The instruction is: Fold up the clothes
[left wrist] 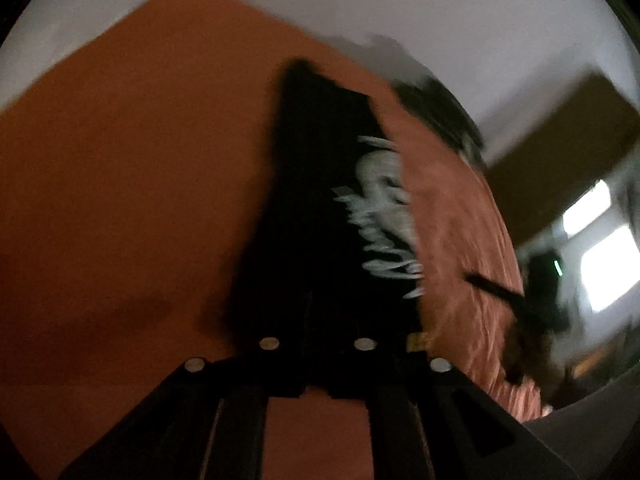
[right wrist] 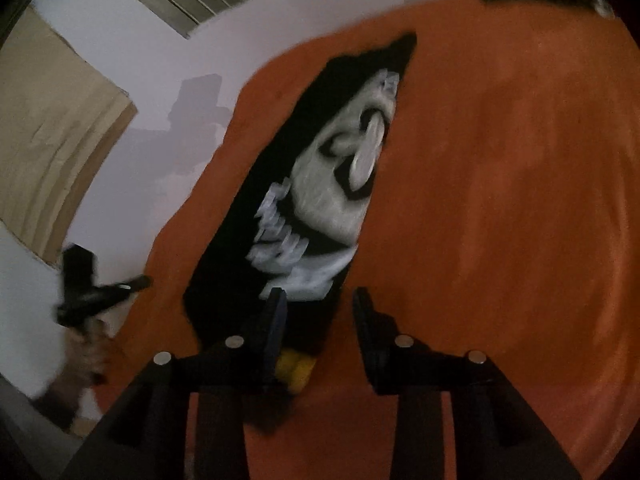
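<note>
A black T-shirt (left wrist: 316,200) with a white print lies folded into a long narrow strip on an orange bed cover (left wrist: 120,184). In the left wrist view my left gripper (left wrist: 318,320) is at the strip's near end; its dark fingers merge with the black cloth. In the right wrist view the shirt (right wrist: 320,184) shows a white face print. My right gripper (right wrist: 320,300) is open, its left finger (right wrist: 276,320) over the shirt's near corner, its right finger (right wrist: 366,320) over bare cover. A yellow tag (right wrist: 296,368) shows at that corner. The other gripper appears at the left (right wrist: 100,292).
The orange cover (right wrist: 500,200) fills most of both views. A dark pile of clothing (left wrist: 440,112) lies at the bed's far edge. A white wall, a beige curtain (right wrist: 52,128) and a bright window (left wrist: 600,248) surround the bed.
</note>
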